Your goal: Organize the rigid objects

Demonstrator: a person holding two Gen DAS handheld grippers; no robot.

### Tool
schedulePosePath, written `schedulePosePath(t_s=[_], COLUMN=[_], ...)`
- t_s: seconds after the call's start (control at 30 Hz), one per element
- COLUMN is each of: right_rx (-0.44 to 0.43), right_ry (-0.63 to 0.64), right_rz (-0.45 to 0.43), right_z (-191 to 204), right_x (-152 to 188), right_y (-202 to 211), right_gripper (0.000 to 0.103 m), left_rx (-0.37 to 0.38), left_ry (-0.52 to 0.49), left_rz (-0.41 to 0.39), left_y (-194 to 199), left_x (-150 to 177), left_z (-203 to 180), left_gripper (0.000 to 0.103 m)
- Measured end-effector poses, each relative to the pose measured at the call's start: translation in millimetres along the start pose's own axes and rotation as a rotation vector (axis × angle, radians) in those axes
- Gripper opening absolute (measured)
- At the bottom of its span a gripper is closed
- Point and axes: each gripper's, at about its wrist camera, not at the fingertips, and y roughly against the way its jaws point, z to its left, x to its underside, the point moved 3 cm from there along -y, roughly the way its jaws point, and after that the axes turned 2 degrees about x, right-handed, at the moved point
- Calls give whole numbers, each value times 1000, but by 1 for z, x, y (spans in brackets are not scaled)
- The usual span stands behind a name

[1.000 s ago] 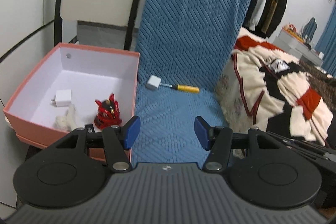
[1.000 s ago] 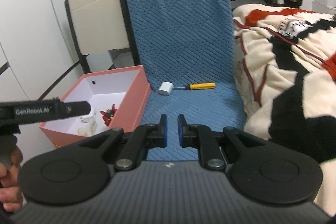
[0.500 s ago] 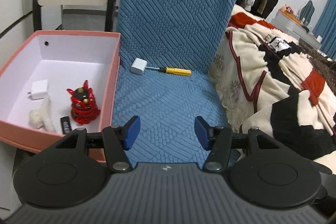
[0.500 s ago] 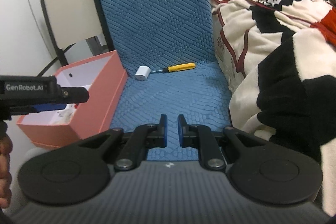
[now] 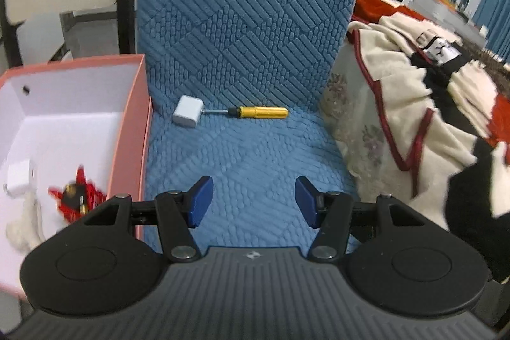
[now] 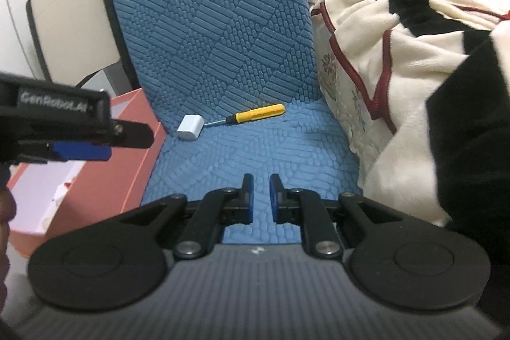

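Pink card box (image 5: 127,129) is sitting at the left, holding a white plug (image 5: 17,182), a red figure (image 5: 76,196) and a fluffy toy (image 5: 22,228), seen only by the left camera. The left gripper (image 5: 253,201) is hanging wide open and empty. Ahead on quilted blue cushion (image 5: 248,155) are lying a white cube (image 5: 188,115) and yellow screwdriver (image 5: 261,112), touching. The right gripper (image 6: 261,198) is hovering nearly closed, empty.

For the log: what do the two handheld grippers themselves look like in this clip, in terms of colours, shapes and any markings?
The left gripper and right gripper look identical: matte black linkage arms with silver pivot screws, two round black discs on a ribbed dark grey body bearing a small logo, and fingers faced with blue pads. Seen side-on from the right wrist camera, the left one's housing reads "GenRobot.AI" in pale lettering. No cables or sleeves visible.
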Motion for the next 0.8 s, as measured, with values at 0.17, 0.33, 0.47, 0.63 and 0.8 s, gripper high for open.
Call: schedulePosePath(t_s=[0.17,0.33,0.47,0.63,0.8], right_rx=[-5,-7,4,-9,-19], right_ry=[29,90,141,196,248], right_rz=[-41,-92,-90,-77,-56], right_z=[7,12,12,11,4], right_x=[2,-6,-19,-34,-49], right_y=[-36,-70,-104,-145,-188], right_gripper=[15,28,34,34,44], left_rx=[-9,-38,-84,-113,-149], left_ry=[-20,10,14,-34,-120], left_rz=[21,77,103,152,220], left_y=[-42,-91,-128,-173,-213], left_x=[-30,-57,-75,-91,-102], left_z=[2,20,38,52,61], left_gripper=[63,63,63,63,63])
